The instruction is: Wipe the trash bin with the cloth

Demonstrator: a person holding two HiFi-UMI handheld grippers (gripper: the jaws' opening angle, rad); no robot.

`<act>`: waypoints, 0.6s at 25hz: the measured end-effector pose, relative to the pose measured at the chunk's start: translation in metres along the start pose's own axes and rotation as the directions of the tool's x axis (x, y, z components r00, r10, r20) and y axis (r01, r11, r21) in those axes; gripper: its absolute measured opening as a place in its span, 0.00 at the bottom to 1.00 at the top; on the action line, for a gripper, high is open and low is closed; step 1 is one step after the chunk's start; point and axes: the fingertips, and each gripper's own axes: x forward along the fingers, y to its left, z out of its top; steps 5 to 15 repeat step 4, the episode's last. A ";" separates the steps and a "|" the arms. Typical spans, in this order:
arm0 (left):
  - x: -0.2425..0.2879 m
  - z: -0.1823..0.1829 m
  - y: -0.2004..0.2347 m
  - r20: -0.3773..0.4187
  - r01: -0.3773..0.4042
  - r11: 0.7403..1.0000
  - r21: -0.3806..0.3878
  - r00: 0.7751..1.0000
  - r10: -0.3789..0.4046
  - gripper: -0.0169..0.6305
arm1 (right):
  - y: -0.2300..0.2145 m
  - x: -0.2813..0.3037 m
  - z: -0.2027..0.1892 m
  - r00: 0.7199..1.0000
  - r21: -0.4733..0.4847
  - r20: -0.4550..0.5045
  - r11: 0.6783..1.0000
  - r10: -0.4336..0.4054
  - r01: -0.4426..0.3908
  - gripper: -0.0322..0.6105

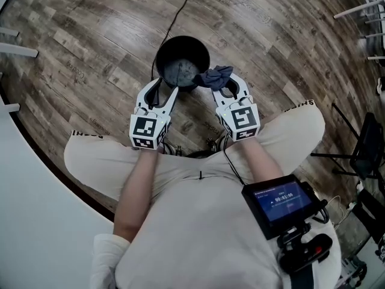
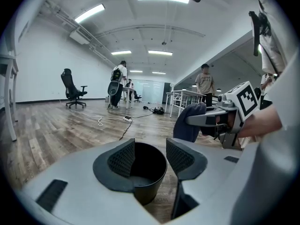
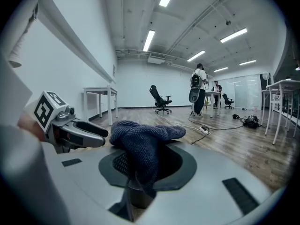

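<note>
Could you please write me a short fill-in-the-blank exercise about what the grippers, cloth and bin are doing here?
The dark blue knitted cloth is clamped in the ___.
The left gripper holds its jaws ___.
The round black plastic trash bin stands on the ___ floor.
Missing words: right gripper; apart; wooden.

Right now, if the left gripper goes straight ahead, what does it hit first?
The round black plastic trash bin, just ahead between the left gripper's open jaws; gap looks small, depth unclear.
</note>
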 end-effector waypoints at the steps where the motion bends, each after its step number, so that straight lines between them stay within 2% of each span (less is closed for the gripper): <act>1: 0.001 -0.001 -0.001 -0.002 0.001 1.000 0.000 1.000 -0.001 0.36 | 0.001 0.000 0.000 1.000 0.000 -0.001 1.000 0.003 -0.003 0.20; 15: 0.002 -0.002 -0.002 -0.009 0.001 1.000 0.000 1.000 -0.001 0.36 | 0.002 0.001 0.000 1.000 -0.001 -0.002 1.000 0.015 -0.015 0.20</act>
